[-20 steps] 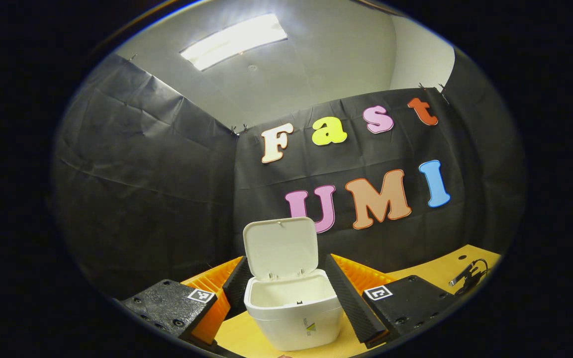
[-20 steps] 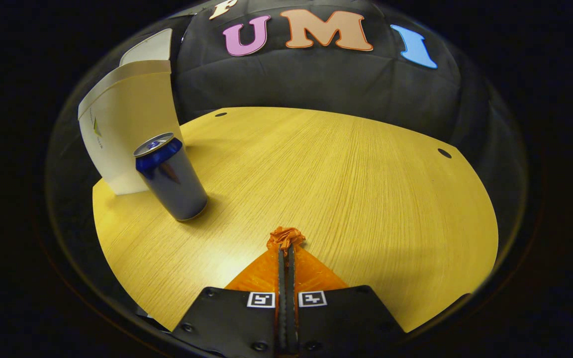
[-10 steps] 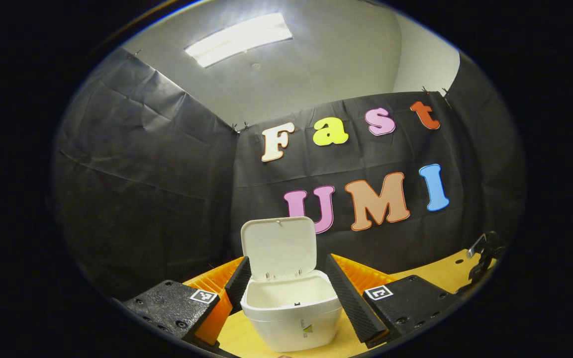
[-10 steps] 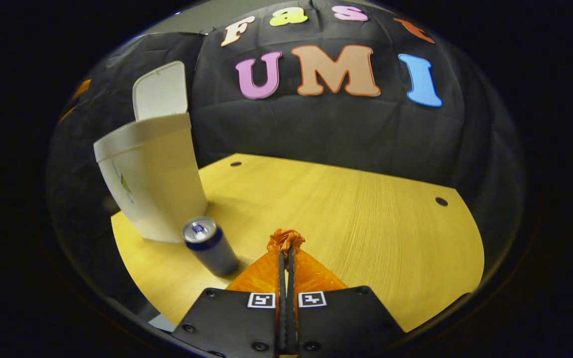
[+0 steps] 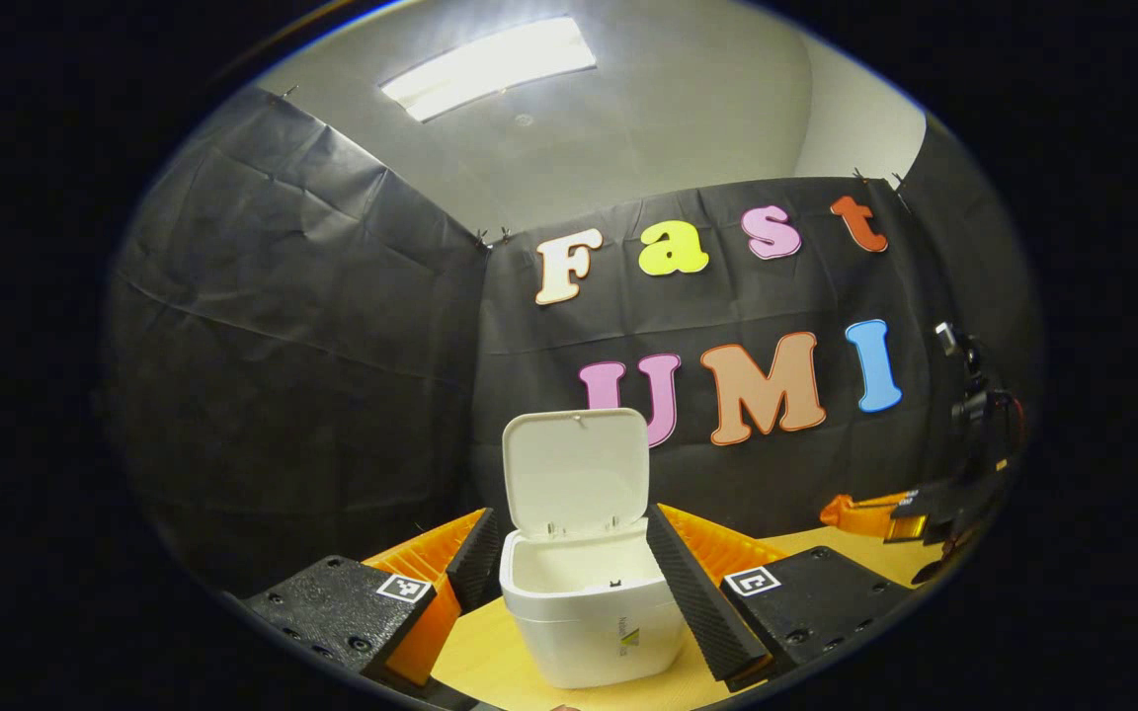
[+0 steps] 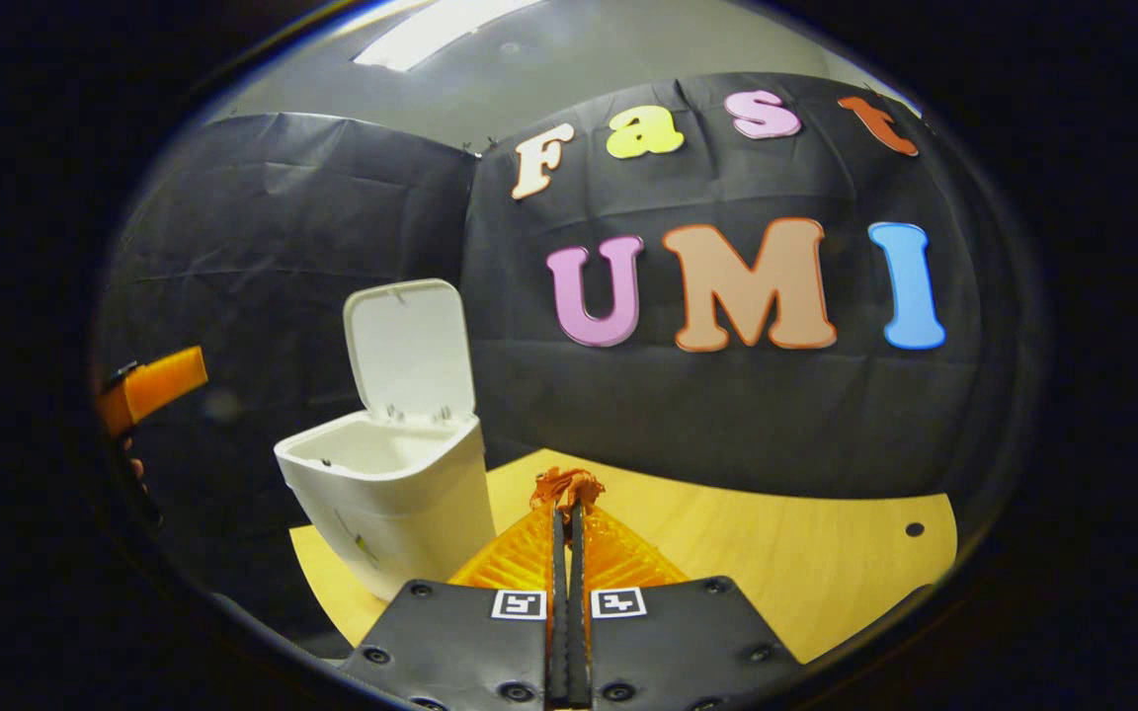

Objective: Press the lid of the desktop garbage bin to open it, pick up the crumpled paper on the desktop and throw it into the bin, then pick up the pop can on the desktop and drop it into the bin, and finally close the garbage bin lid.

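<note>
A white desktop bin (image 5: 589, 622) stands on the wooden table with its lid (image 5: 576, 472) swung upright. My left gripper (image 5: 571, 523) is open, its fingers spread to either side of the bin and short of it. In the right gripper view the bin (image 6: 391, 494) is to the left, lid (image 6: 409, 351) up. My right gripper (image 6: 566, 506) is shut on the crumpled orange paper (image 6: 566, 486), held above the table, right of the bin's rim. The right gripper (image 5: 841, 513) also appears in the left gripper view, far right, above the table.
The table (image 6: 776, 573) stretches right of the bin to the black cloth wall, with a small hole (image 6: 914, 529) near its far edge. One finger of the left gripper (image 6: 159, 385) shows left of the bin.
The right gripper has risen off the table with the paper and tilted up; the can has slid out of its view. In the left gripper view, the right gripper climbed at the right edge.
</note>
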The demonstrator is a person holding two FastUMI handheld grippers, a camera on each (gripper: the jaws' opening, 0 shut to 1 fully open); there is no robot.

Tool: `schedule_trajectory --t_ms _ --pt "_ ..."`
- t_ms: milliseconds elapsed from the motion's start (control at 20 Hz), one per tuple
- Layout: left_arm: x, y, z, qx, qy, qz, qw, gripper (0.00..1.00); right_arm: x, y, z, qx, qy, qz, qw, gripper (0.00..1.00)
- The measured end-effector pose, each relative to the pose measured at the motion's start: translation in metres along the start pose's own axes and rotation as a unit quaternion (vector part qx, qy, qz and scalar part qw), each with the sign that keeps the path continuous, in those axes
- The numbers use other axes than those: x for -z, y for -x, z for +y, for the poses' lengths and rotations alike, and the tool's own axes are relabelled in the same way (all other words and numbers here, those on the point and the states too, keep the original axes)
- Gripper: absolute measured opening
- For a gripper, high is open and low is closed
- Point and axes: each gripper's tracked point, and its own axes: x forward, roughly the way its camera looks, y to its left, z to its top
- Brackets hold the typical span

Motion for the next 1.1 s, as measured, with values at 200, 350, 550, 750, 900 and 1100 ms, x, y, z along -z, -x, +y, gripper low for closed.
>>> schedule_trajectory --t_ms 200,350,550,750,900,1100 --pt "0.007 0.007 0.021 -0.017 0.002 0.009 1.0 0.91 -0.029 -0.03 0.046 -0.04 0.009 -0.018 0.999 0.02" --pt "0.018 0.009 0.035 -0.028 0.002 0.022 0.999 0.91 -0.03 -0.054 0.072 -0.064 0.02 -0.011 0.998 0.02" --pt "0.031 0.015 0.058 -0.044 0.001 0.036 0.998 0.92 -0.024 -0.085 0.112 -0.091 0.037 0.001 0.995 0.02" --pt "0.037 0.013 0.077 -0.056 -0.002 0.044 0.997 0.92 -0.006 -0.113 0.139 -0.098 0.049 0.023 0.994 0.02" --pt "0.039 0.009 0.08 -0.055 -0.003 0.045 0.997 0.92 -0.003 -0.118 0.149 -0.105 0.043 0.026 0.993 0.6" --pt "0.038 0.002 0.066 -0.033 0.001 0.041 0.999 0.92 -0.016 -0.104 0.131 -0.075 0.054 -0.005 0.996 0.99"
